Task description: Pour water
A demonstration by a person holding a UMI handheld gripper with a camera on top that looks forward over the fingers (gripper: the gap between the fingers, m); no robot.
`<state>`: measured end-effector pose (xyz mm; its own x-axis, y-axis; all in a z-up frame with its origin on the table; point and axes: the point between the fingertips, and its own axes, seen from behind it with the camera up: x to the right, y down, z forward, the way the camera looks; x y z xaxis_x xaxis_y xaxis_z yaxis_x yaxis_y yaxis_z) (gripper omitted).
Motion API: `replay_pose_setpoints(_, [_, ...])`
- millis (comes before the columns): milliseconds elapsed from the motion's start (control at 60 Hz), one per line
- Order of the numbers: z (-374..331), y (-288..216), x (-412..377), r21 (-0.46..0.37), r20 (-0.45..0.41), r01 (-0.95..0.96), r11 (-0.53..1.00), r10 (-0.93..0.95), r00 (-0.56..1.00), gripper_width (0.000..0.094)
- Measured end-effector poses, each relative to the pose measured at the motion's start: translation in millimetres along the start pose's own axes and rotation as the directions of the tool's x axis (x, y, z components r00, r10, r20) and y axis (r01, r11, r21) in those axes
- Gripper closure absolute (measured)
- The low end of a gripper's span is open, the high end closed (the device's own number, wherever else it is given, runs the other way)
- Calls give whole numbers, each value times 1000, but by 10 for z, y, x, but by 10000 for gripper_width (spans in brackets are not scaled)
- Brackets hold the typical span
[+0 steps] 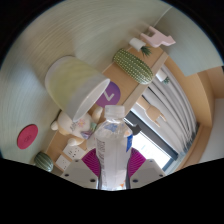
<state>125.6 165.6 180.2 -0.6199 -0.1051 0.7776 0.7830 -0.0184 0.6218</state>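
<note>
Your gripper [110, 160] is clenched on a clear plastic water bottle [113, 142], both magenta pads [92, 160] pressing its sides; the bottle stands up between the fingers with its neck pointing ahead. Whether water is in it, you cannot tell from here. Just beyond the bottle lies a pale green cup [78, 80], tilted with its open mouth toward the fingers. A purple dish [112, 92] sits beside it, and a green ribbed cushion [132, 66] further off.
</note>
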Motion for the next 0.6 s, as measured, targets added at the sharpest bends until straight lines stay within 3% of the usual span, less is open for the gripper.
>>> replay_pose_setpoints(100, [-59, 201, 250, -23, -48, -255, 967, 254, 966, 625])
replay_pose_setpoints(183, [-130, 456, 386, -54, -65, -531, 846, 528, 847, 625])
replay_pose_setpoints(333, [-276, 933, 425, -103, -119, -933, 346, 927, 357, 604])
replay_pose_setpoints(483, [-286, 1107, 114, -118, -133, -965, -235, 967, -219, 604])
replay_pose_setpoints(600, [-196, 1095, -310, -144, -132, -869, -474, 879, -458, 605])
